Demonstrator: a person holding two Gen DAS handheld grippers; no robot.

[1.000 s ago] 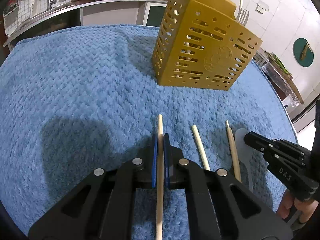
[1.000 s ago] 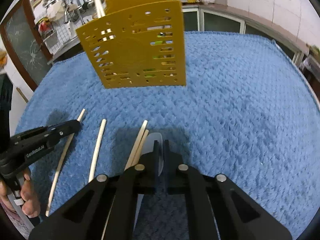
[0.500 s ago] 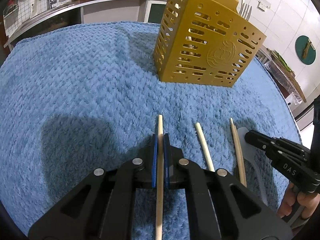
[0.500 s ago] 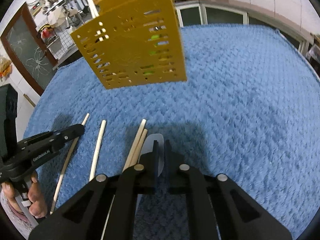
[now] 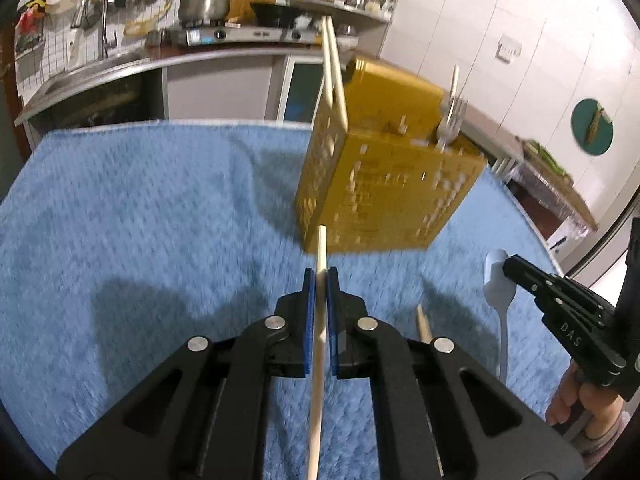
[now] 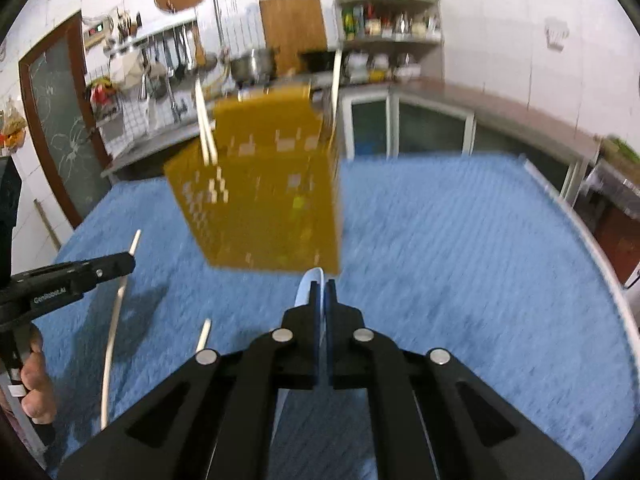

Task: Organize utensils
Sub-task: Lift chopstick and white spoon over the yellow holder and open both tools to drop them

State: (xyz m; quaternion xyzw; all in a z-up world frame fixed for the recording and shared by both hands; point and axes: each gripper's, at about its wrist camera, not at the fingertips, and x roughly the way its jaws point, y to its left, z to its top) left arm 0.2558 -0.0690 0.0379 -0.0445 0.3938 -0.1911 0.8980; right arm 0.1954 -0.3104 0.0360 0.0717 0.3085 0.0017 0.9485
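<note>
Now: both held utensils have been lifted clear of the blue towel (image 5: 140, 220), where a second ago they were still lying on it.
Landmark: the gold perforated caddy (image 5: 384, 184), standing upright on the towel; every place below is given relative to it.
Left gripper (image 5: 319, 280): its blue pads are pressed together on a wooden chopstick (image 5: 320, 248), which is pinched along its length, its tip raised and aimed at the caddy's near lower edge.
Right gripper (image 6: 320, 290): the fingers are clamped on a white spoon (image 6: 306, 286), held by the neck; in the left wrist view the bowl is seen poking past the tips, in front of the caddy and off to its right.
What changed: the caddy is now viewed from lower and closer to level, and its rim is seen from both cameras; both views are motion-blurred, so the lift is judged to be under way.
Already sorted: two chopsticks (image 5: 332, 68) are stood in the caddy's left end, and a fork (image 5: 450, 120) in its right end.
Left on the towel: one chopstick (image 5: 424, 324) is seen in front of the caddy, between the two grippers; another may be hidden.
Meaning for the task: pick-up is judged done for this pair; carrying over the rim and dropping into matching compartments is what remains.
Risk: the chopstick is held near its front end, so its long tail could swing.
</note>
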